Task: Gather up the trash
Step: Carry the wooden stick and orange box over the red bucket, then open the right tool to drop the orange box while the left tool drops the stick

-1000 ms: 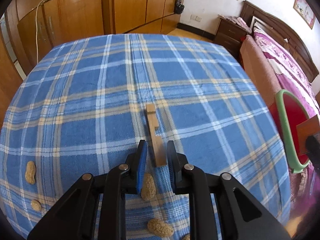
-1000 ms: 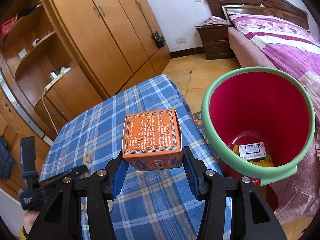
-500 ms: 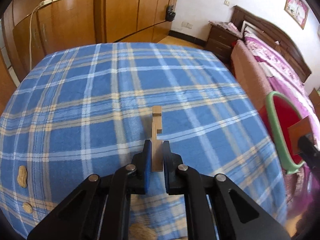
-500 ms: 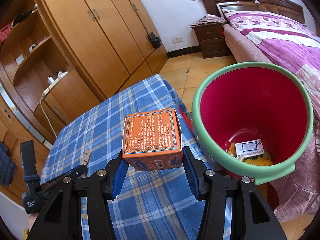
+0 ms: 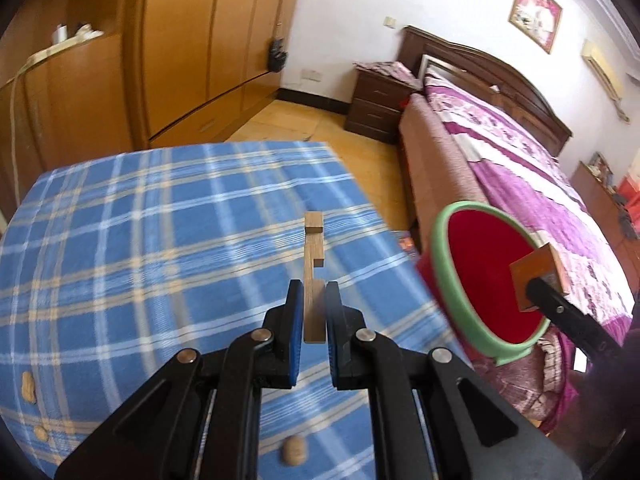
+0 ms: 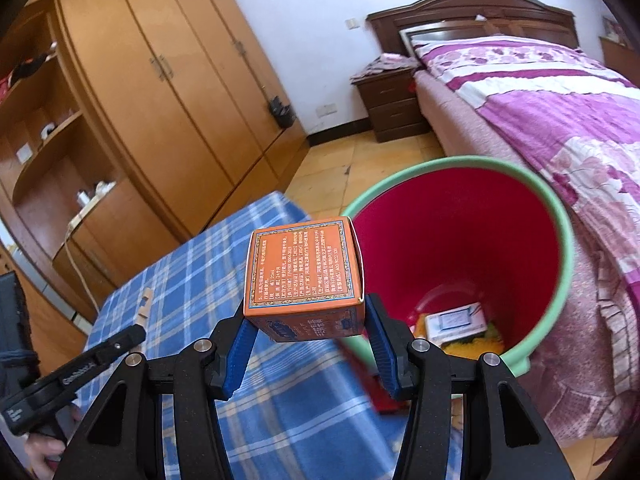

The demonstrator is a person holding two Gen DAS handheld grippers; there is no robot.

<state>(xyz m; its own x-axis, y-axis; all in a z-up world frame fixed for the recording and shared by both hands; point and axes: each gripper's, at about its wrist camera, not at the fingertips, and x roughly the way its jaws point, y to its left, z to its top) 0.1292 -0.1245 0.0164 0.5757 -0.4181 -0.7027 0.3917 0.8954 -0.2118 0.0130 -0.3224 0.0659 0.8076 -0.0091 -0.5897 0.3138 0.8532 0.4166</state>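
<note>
Carrying trash to the bin: right claw (image 6: 306,322) grips an orange box (image 6: 305,276) held level beside the bucket (image 6: 560,216) rim; left claw (image 5: 308,320) pinches a wooden piece (image 5: 313,264) above the plaid tabletop (image 5: 140,220), peanuts (image 5: 294,450) remaining. Next, judged: carry both over the bucket's mouth and release.

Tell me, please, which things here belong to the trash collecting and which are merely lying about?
Part of the job:
- orange box, clamped in the right gripper
- wooden piece, clamped in the left gripper
- red bucket, already holding scraps
- peanuts on the checked cloth

Just there:
- bed
- nightstand
- wardrobe
</note>
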